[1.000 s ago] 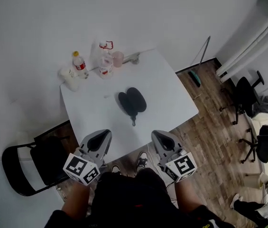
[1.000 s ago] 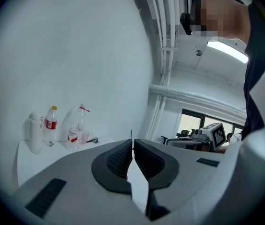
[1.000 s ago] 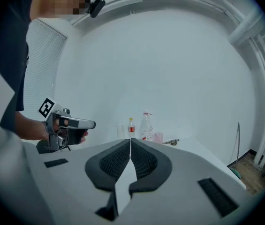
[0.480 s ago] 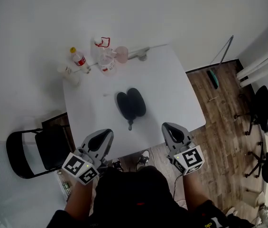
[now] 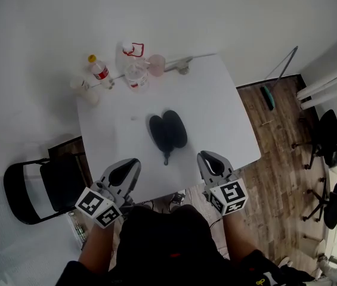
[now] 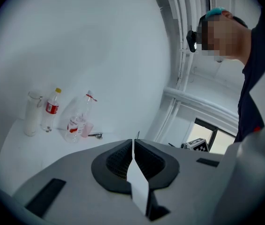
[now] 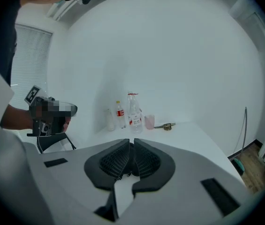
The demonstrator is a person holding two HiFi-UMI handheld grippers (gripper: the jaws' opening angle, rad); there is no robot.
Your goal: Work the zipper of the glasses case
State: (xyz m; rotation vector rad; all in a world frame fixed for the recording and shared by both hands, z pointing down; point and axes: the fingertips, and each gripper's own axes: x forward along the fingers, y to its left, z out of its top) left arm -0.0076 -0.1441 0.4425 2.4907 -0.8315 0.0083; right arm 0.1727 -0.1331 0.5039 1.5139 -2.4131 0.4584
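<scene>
- Grey L gripper (image 5: pixel 131 166) is nearest, at the near edge of the white table (image 5: pixel 222 118). Its jaws are pressed tight together w/ nothing btw them.
- R gripper (image 5: pixel 209 158) is level w/ it at the same near edge. Its jaws are closed up too, and empty.
- Both point away from the person, toward the far side of the table.
- Black glasses case (image 5: pixel 168 130) lies flat near the middle of the table. It's a bit further out than the grippers and btw them. Neither one touches it.
- The case looks like 2 long ovals side by side, touching. Its long way runs near-to-far, w/ the far end tipped a little to the L.
- A thin black tail (image 5: pixel 166 157) sticks out of the case's near end and points back at the person. It's too small to tell if it's the zip pull or a strap.
- Far L corner of the table has a white container (image 5: pixel 88 92), a bottle (image 5: pixel 99 71) w/ yellow cap & red label, a clear bottle (image 5: pixel 133 70) w/ red top, and a pink cup (image 5: pixel 155 62). All stand up, close together.
- A small metal thing (image 5: pixel 184 69) lies just R of the cup.
- Off the table there's a black folding chair (image 5: pixel 34 189) on the L, w/ wood floor (image 5: pixel 275 154) & black office chairs (image 5: pixel 326 130) on the R.
</scene>
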